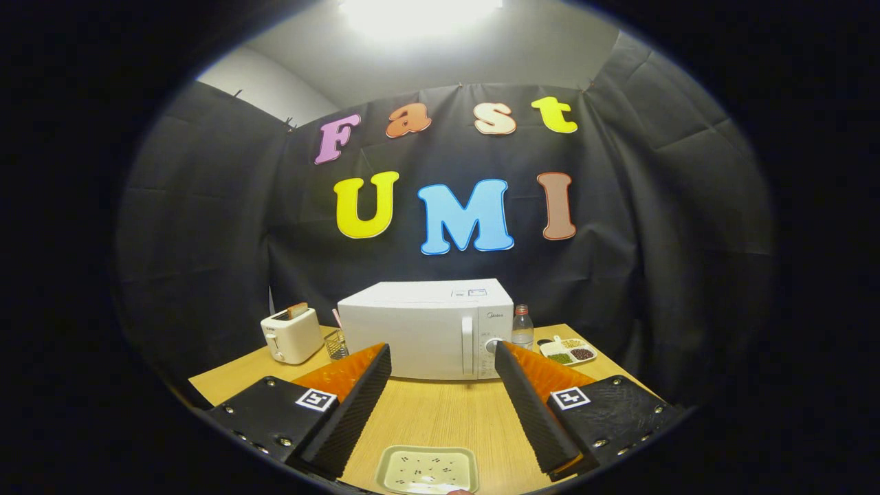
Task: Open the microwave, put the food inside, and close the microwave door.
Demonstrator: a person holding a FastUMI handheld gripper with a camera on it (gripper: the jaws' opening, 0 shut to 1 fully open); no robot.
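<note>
In the gripper view the jaws (443, 352) stand wide apart with nothing between the two fingers but bare wood; neither finger touches any object. Low between them, close to the camera and nearer than the fingertips, a pale green rectangular tray (427, 470) lies flat on the wooden tabletop (440, 412), speckled with small dark bits, and something small and pale sits at its near rim, too cut off to identify. Beyond the fingertips, straight ahead, a white microwave (426, 328) stands on the tabletop with its door shut; the door takes up the wider part of its front, and a vertical handle and a round dial sit on the panel towards the right finger. To the left of the microwave, apart from it, is a white toaster (291, 335) with a slice of toast (298, 309) sticking up out of its slot. Between the toaster and the microwave stands a small wire basket (336, 344), just beside the microwave's left corner. On the other side, just beside the microwave's right edge, is a clear plastic bottle (522, 328) with a red cap, upright. Further right, near the far corner of the tabletop, lies a white divided dish (568, 350) whose compartments hold green, yellowish and dark red-brown contents.
</note>
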